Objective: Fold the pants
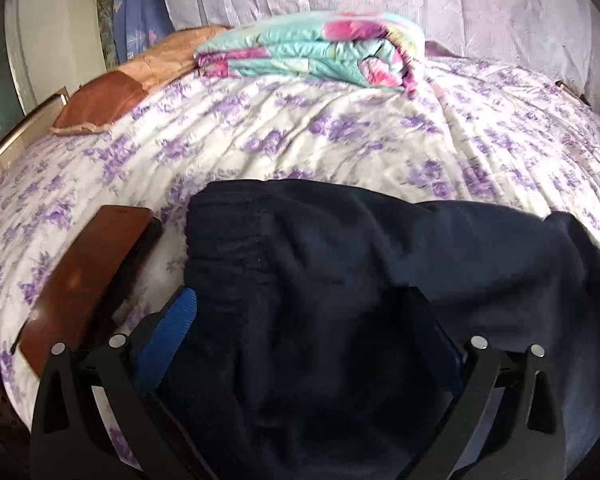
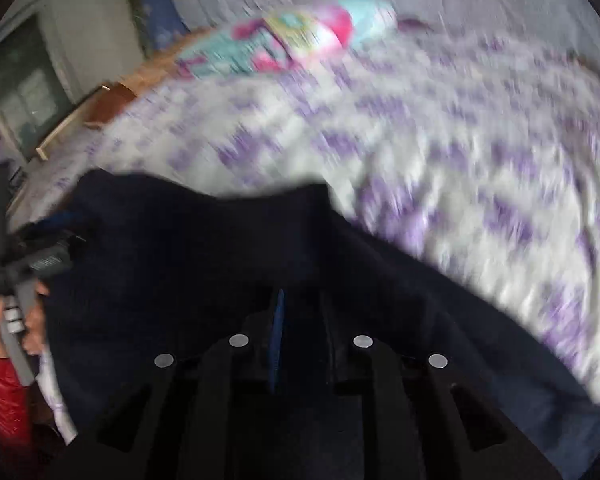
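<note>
At the bed's (image 1: pixel 300 128) near edge, the left gripper (image 1: pixel 300 320) stands with jaws wide, its 2 blue-padded fingers (image 1: pixel 172 328) either side of the soft, dark navy pants (image 1: pixel 340 248) bunched there. The right gripper (image 2: pixel 296 320) has its jaws clamped together on that fleecy fabric. A folded, quilted floral blanket (image 1: pixel 312 52) lies at the far edge.

No readable text, labels, brands or numbers. Faint raised lettering on grey device (image 2: pixel 46 262) at left edge of right wrist view, too blurred to read.

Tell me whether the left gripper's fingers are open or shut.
Open: the left gripper has its fingers spread wide, with the dark pants lying between them.
</note>
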A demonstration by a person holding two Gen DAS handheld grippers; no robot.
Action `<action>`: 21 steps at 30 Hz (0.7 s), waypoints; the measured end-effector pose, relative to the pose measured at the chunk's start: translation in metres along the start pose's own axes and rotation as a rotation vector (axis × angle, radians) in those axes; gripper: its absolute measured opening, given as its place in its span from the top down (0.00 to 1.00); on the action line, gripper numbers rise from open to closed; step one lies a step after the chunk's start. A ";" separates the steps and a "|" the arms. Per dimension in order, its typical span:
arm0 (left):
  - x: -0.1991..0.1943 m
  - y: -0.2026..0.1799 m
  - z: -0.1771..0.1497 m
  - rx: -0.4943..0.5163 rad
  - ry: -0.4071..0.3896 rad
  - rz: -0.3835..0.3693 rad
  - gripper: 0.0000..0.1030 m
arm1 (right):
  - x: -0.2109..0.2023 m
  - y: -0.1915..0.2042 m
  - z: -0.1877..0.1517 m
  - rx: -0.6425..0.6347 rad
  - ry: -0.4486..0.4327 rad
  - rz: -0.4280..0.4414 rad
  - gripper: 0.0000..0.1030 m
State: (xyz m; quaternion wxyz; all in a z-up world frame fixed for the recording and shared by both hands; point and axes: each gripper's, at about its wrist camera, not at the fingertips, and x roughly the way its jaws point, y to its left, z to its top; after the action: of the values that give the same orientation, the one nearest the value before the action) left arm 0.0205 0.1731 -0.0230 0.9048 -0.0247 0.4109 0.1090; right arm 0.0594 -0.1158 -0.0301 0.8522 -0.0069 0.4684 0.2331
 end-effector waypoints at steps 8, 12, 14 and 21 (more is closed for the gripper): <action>-0.054 0.008 -0.014 -0.030 -0.100 -0.159 0.05 | -0.101 -0.028 -0.028 0.106 -0.196 0.043 0.86; -0.030 -0.005 -0.023 0.046 -0.057 -0.077 0.05 | -0.098 -0.059 -0.056 0.158 -0.129 -0.056 0.73; -0.022 -0.016 -0.024 0.088 -0.055 -0.011 0.04 | -0.069 -0.089 -0.066 0.236 -0.070 -0.008 0.76; -0.066 -0.007 -0.038 0.022 -0.117 -0.157 0.05 | -0.134 -0.093 -0.079 0.297 -0.247 -0.041 0.73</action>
State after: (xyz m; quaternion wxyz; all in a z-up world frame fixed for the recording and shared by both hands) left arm -0.0483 0.1496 0.0012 0.9332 -0.0404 0.3554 0.0344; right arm -0.0264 -0.2692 0.0144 0.8995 0.1383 0.3891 0.1429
